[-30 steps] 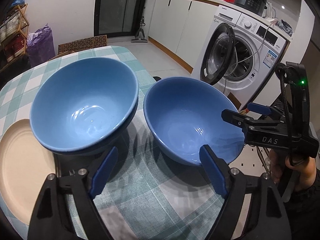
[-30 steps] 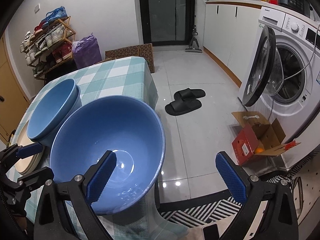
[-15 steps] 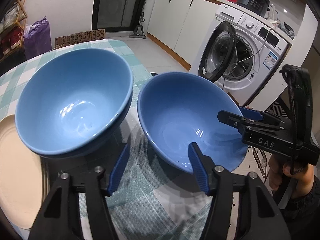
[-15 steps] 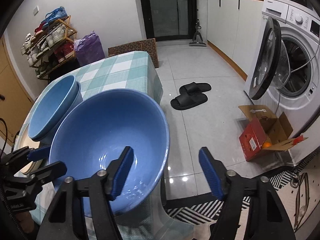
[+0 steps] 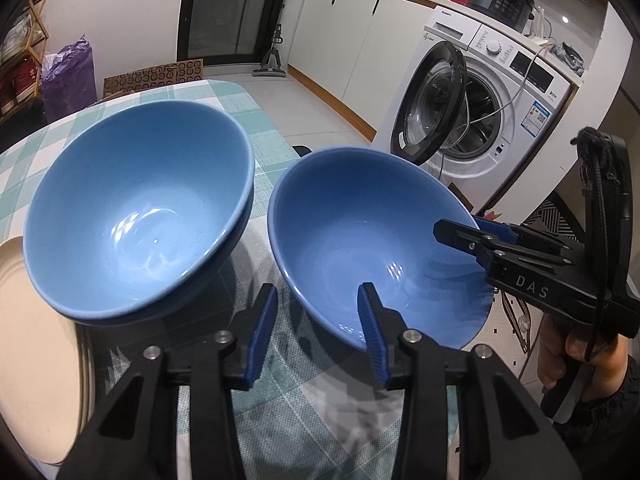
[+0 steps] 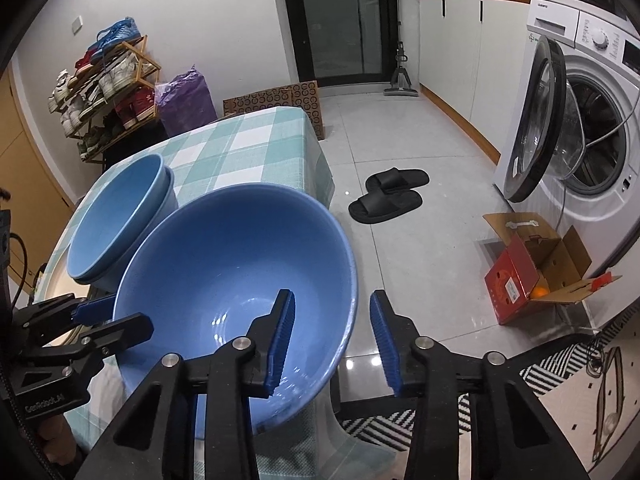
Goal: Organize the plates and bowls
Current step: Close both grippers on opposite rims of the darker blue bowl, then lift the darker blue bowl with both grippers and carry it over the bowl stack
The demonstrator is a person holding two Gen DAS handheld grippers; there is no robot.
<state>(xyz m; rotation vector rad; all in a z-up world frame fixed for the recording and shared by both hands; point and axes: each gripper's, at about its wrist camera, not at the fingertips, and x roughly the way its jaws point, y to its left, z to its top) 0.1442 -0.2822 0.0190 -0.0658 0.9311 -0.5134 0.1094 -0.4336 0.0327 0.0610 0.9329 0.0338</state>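
Observation:
A single blue bowl (image 5: 360,232) sits at the table's right edge; it also shows in the right wrist view (image 6: 224,264). My left gripper (image 5: 318,336) straddles its near rim, one finger inside, one outside, jaws part closed with a gap. My right gripper (image 6: 332,340) straddles its right rim the same way and shows in the left wrist view (image 5: 472,236). A stack of two blue bowls (image 5: 136,208) stands to the left, also seen in the right wrist view (image 6: 116,224). A cream plate (image 5: 36,340) lies at the far left.
The table has a green checked cloth (image 6: 248,148). An open washing machine (image 6: 576,140), black slippers (image 6: 388,196) and a red cardboard box (image 6: 532,276) are on the floor to the right. A shoe rack (image 6: 104,92) stands at the back left.
Both grippers have narrowed a lot around the single bowl's rim. The left gripper has moved a little closer to the bowl.

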